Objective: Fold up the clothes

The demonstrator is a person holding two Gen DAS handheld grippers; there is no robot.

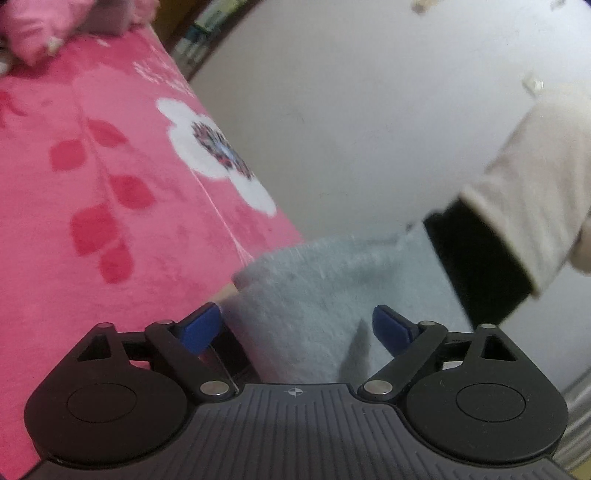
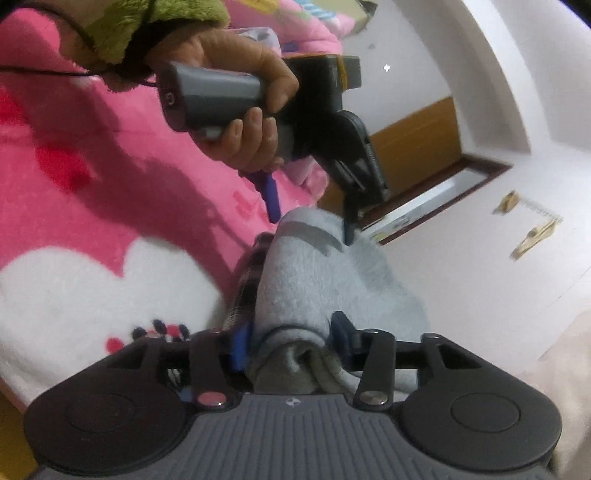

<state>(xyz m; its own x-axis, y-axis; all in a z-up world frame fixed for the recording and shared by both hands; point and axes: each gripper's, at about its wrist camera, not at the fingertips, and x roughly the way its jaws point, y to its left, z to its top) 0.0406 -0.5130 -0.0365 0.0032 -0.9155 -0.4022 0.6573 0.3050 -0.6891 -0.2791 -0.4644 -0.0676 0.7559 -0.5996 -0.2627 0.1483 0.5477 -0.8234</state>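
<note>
Blanket: we saw the pink floral blanket (image 1: 110,184) filling the 9 o'clock side of both views.
Garment: the grey garment (image 2: 314,280) lay bunched along the blanket's edge, stretched between our two grippers.
Hand: a hand (image 2: 251,110) in a green fleecy sleeve (image 2: 147,26) gripped the left tool's handle at 12 o'clock.
Left gripper: the left gripper (image 1: 295,328) stood released, jaws wide, cloth between its blue pads (image 1: 201,326) without being pinched.
Right gripper: the right gripper (image 2: 291,343) was grasping the rolled grey end.
</note>
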